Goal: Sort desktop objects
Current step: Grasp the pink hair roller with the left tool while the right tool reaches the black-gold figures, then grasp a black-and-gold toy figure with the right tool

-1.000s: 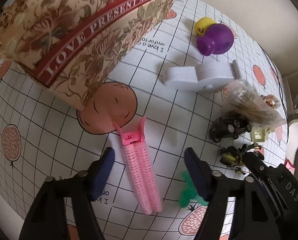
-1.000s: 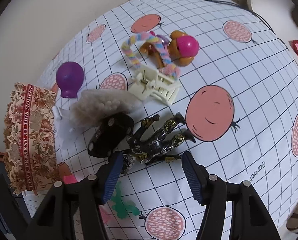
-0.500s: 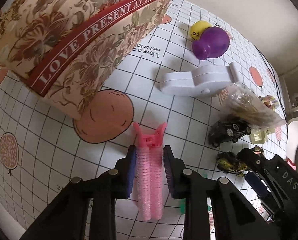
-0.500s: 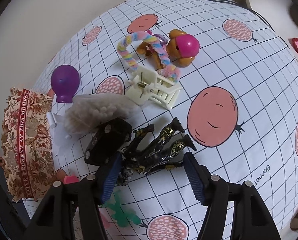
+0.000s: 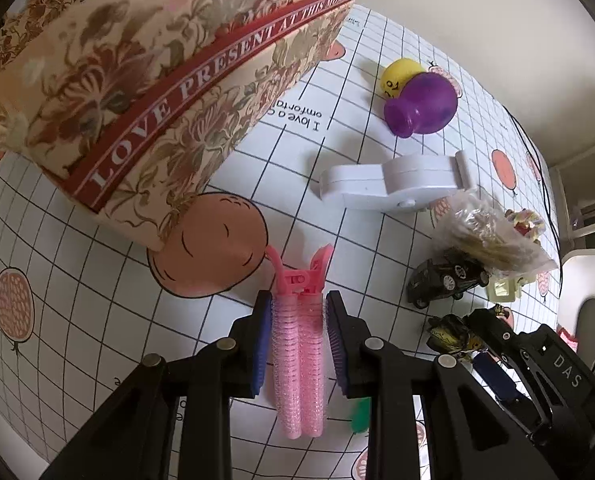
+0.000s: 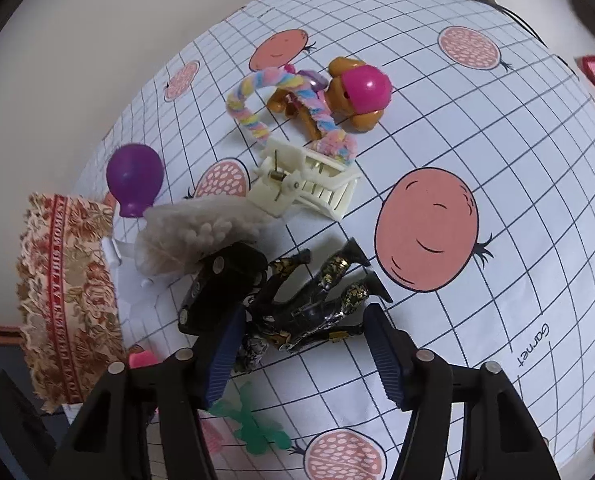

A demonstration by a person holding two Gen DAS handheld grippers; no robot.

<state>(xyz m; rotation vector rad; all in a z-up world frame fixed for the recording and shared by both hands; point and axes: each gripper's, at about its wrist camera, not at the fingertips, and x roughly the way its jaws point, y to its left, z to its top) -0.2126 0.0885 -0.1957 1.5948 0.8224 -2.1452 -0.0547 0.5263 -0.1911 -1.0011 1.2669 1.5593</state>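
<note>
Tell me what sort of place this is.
Probably a home, on a cloth-covered table: a fruit-print grid tablecloth, a floral gift box, and scattered toys and hair things like the toy car and pink hair roller clip.

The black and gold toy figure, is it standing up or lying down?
Lying down. The black and gold toy figure is flat on the tablecloth, legs stretched sideways, between the open fingers of the right gripper, which is not touching it.

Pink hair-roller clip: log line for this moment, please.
left claw: shut on pink hair-roller clip | right claw: open around black-and-gold figurine | floral fabric basket: ahead
</note>
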